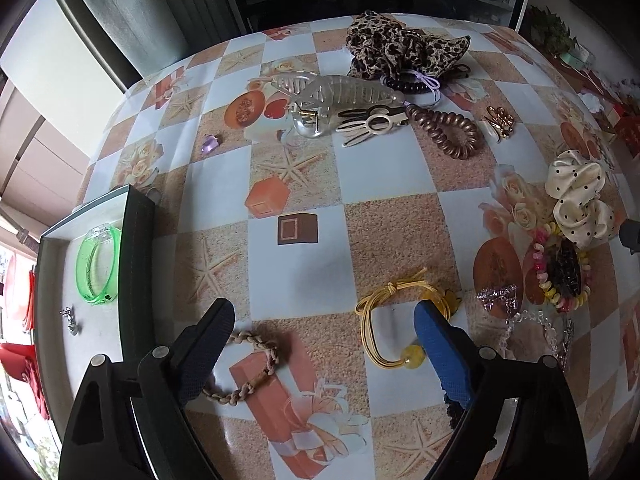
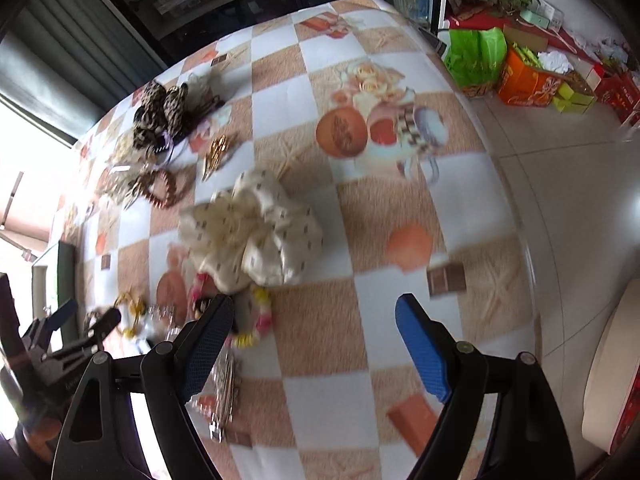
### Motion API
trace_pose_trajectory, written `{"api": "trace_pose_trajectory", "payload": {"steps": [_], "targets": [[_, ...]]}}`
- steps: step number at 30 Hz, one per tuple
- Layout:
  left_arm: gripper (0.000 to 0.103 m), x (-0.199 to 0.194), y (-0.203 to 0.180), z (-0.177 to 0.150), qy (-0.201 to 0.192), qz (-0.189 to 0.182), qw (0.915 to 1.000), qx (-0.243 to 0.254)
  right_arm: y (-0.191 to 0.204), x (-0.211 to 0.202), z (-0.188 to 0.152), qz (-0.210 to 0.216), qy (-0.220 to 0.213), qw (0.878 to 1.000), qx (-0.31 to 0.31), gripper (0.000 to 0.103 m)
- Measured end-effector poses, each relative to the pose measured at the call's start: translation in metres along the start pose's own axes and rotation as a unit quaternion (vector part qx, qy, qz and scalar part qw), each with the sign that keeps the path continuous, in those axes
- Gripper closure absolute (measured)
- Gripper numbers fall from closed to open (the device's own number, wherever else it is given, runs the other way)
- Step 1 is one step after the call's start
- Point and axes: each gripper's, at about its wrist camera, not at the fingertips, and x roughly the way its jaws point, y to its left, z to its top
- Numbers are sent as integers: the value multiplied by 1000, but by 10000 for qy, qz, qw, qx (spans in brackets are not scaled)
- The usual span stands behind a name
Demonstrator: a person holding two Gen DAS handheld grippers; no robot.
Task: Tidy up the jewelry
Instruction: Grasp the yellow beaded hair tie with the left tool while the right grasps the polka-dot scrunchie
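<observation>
Left tool spread wide, holding nothing, above the checked counter; yellow cord bracelet lies lower right beside its blue finger; green translucent bangle sits in the dark-rimmed tray at left; right tool likewise released; thin cord could slip the pads.

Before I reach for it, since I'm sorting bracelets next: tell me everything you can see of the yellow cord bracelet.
The yellow cord bracelet is several thin glossy yellow cords bundled in an oval loop, knotted at the far end with loose tails, and carrying translucent yellow beads. It lies flat on the patterned tablecloth, apart from the other pieces. The open left gripper has its blue finger over the loop's right side; contact unclear.
</observation>
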Motion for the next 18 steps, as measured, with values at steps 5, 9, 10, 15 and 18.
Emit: {"api": "trace_pose_trajectory", "payload": {"steps": [5, 9, 10, 15, 18], "targets": [[17, 10, -4, 0, 110, 19, 9999, 60, 6, 17, 17, -60, -15, 9999, -115, 18], [17, 10, -6, 0, 34, -16, 9999, 103, 14, 33, 21, -208, 29, 9992, -326, 18], [17, 10, -7, 0, 14, -20, 9999, 126, 15, 36, 21, -237, 40, 9990, -368, 18], [27, 8, -10, -1, -9, -96, 9998, 167, 23, 41, 19, -487, -28, 9971, -592, 18], [38, 5, -16, -2, -28, -122, 9996, 264, 28, 42, 18, -591, -76, 9955, -740, 24]]}}
